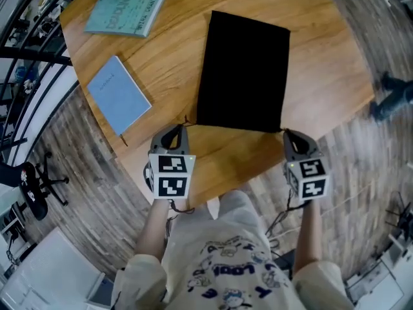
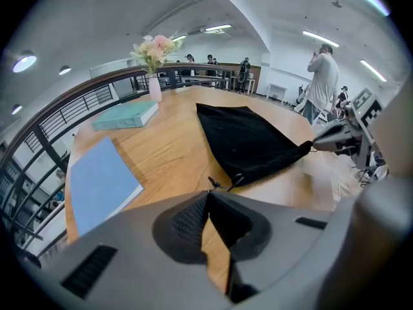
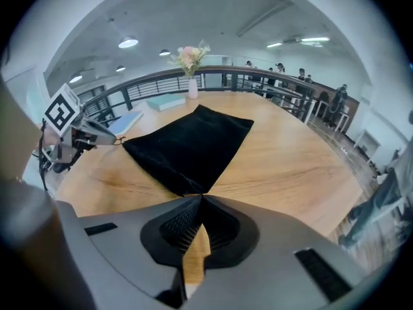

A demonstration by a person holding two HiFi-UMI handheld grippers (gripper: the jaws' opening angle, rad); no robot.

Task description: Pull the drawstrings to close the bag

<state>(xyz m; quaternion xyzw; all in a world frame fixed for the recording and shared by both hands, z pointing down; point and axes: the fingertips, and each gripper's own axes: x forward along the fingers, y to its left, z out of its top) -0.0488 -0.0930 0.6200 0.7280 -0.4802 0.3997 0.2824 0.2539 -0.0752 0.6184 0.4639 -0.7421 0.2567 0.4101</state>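
Note:
A flat black drawstring bag [image 1: 244,70] lies on the round wooden table [image 1: 322,63], its mouth toward me. My left gripper [image 1: 185,126] sits at the bag's near left corner. In the left gripper view its jaws [image 2: 208,194] meet on the thin black cord [image 2: 222,185] that leads out of that corner. My right gripper [image 1: 284,133] is at the near right corner. In the right gripper view its tips [image 3: 199,197] are closed against the bag's [image 3: 187,144] corner, hiding the cord there. Each gripper shows in the other's view.
A light blue notebook [image 1: 118,94] lies left of the bag and a teal book [image 1: 126,11] lies farther back. A vase of flowers [image 2: 155,76] stands at the table's far side. The table's near edge runs just under both grippers. A person [image 2: 322,76] stands beyond the table.

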